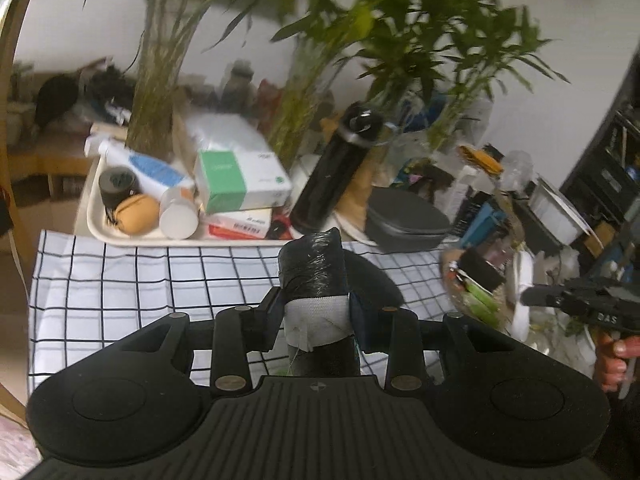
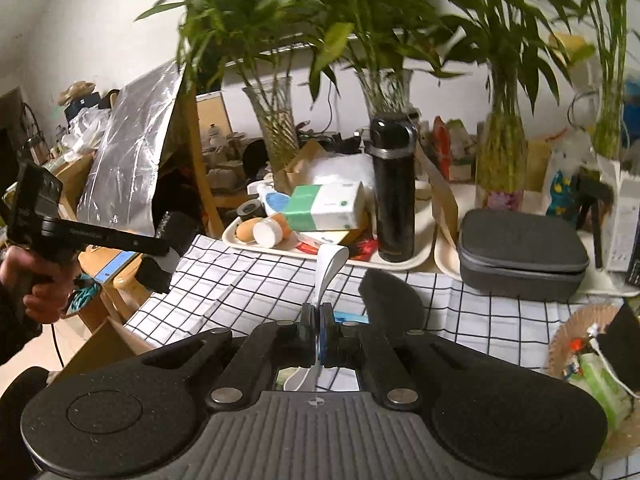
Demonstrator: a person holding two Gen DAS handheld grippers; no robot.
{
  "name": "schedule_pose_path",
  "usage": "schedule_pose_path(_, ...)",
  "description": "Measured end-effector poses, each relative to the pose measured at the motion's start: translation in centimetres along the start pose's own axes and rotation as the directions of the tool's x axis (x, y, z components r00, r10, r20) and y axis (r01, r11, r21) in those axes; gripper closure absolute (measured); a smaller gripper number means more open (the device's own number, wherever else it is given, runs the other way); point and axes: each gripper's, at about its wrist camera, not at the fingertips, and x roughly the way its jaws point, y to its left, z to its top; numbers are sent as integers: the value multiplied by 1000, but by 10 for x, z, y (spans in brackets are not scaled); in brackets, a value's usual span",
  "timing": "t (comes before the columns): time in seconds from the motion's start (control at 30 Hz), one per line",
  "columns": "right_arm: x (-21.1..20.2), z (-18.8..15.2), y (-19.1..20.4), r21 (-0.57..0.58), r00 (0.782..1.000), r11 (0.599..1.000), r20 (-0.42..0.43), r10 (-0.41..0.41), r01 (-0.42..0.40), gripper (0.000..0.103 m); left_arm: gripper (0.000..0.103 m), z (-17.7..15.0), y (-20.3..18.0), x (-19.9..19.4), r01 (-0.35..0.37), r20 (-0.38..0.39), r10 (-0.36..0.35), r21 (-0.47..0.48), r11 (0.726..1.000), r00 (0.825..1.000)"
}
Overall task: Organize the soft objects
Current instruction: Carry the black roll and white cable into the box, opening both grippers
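Above the table under its black-gridded white cloth [image 1: 120, 280], both tongs tilt downward: the left tongs [image 1: 314, 312] clench one black plastic-wrapped roll with a white band [image 1: 314, 280], the right tongs [image 2: 319, 320] pinch one white flexible strip [image 2: 326, 268].

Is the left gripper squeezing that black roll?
Touching. The left wrist view shows the left gripper with a finger pad pressed on each side of the black roll.
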Motion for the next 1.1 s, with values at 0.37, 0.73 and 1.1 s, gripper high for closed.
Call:
schedule_pose_path(0.37,-29,-16,61,-164,990,983,-100,-99,82,99,68,-20,-56,-59,-27,-12,29,111,993,1000)
schedule_pose_path(0.73,-54,-26,93,-228,979,972,-174,-102,61,99,68,-38,-106,-87,-109,-50,122,211,971,991)
schedule_pose_path(1.1,-54,-41,101,-219,968,975,-238,-85,32,99,68,-42,-143,-92,-168,-156,205,224,960,966)
